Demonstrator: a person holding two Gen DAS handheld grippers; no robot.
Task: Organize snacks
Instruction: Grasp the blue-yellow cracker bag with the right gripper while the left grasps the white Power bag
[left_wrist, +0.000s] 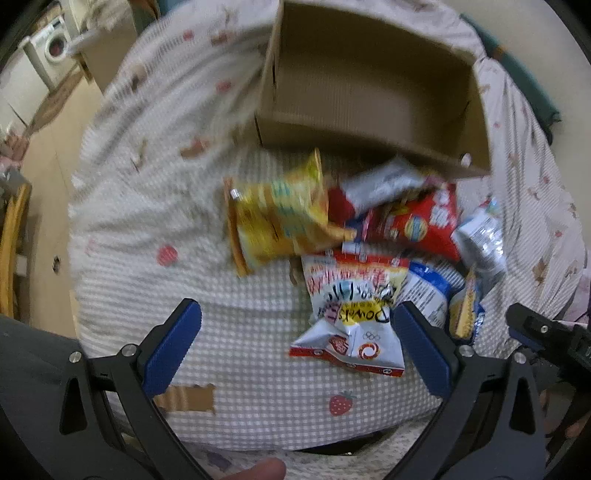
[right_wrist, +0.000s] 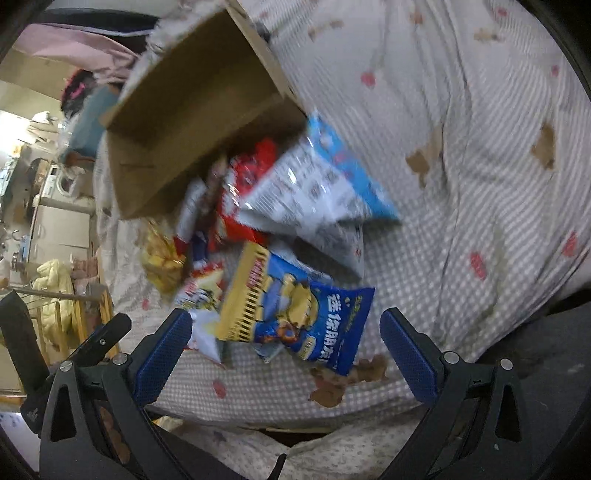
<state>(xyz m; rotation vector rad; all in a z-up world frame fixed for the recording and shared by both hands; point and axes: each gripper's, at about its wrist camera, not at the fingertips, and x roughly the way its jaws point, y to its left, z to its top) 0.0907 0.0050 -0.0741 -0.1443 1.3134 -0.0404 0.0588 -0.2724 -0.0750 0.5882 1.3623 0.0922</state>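
Both sets of jaws spread wide, gripping nothing. My left gripper (left_wrist: 297, 339) has the white-and-red packet (left_wrist: 351, 332) just inside its right finger; yellow bag (left_wrist: 277, 214) at 12 o'clock, cardboard box (left_wrist: 369, 85) beyond it on the checked quilt (left_wrist: 240, 369). My right gripper (right_wrist: 286, 345) frames the blue-and-yellow packet (right_wrist: 295, 314); silver-blue bag (right_wrist: 314, 184) lies between it and the box at 11.

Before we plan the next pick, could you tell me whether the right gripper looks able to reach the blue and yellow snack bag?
Probably yes: the right gripper is open, and the blue and yellow snack bag lies uncovered directly ahead.
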